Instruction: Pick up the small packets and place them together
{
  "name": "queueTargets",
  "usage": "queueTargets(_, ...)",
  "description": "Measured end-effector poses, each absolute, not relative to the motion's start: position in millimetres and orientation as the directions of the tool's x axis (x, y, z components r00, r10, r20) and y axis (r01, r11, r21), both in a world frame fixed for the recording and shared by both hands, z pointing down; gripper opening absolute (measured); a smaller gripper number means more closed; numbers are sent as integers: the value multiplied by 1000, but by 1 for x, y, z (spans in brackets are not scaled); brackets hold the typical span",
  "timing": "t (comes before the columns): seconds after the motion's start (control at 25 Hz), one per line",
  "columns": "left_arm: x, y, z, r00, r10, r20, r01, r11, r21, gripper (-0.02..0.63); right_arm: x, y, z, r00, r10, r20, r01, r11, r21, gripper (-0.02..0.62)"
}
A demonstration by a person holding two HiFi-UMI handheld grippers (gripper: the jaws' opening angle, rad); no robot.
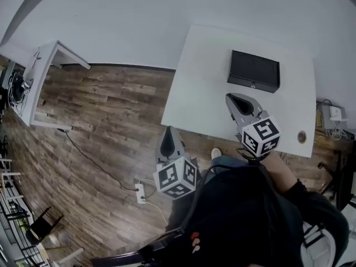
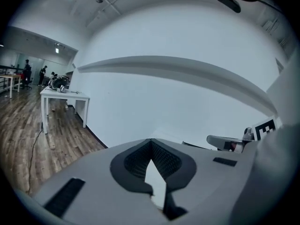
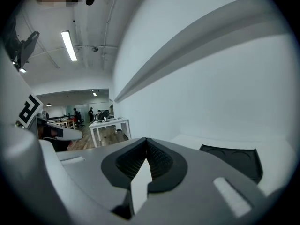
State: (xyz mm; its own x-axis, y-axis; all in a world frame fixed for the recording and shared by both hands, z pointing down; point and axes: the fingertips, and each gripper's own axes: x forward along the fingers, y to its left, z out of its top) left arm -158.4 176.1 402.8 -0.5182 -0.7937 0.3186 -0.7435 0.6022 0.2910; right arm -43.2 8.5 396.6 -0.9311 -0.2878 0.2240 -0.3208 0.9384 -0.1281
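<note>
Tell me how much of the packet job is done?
Nothing looks done yet. No small packets show in any view; the white rectangular table carries a flat black box. In hand: nothing, since the left gripper and the right gripper are both shut and empty. Left to do: find the packets, pick them up and put them together.

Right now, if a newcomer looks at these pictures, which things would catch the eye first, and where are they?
The two hand-held tools stand out first. The left gripper is by the near corner of the white table, above the wooden floor. The right gripper is above the table. Both have their jaws shut and empty. A flat black box lies on the table's far part, and no small packets show in any view.
</note>
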Motion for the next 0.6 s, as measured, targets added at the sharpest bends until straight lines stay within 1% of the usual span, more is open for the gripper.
queueTargets(0.24, -122, 94, 402, -328, -890, 317, -859, 421, 291, -2, 36, -42, 402, -832, -494, 251, -532, 840, -108, 2)
queueTargets(0.44, -84, 42, 409, -173, -927, 334, -920, 273, 281, -2, 110, -72, 426, -687, -656, 314, -717, 682, -145, 2)
queueTargets(0.6, -61, 10, 413, -69, -935, 347, -947, 171, 273, -2, 146, -80, 441, -598, -720, 352, -796, 583, -161, 2)
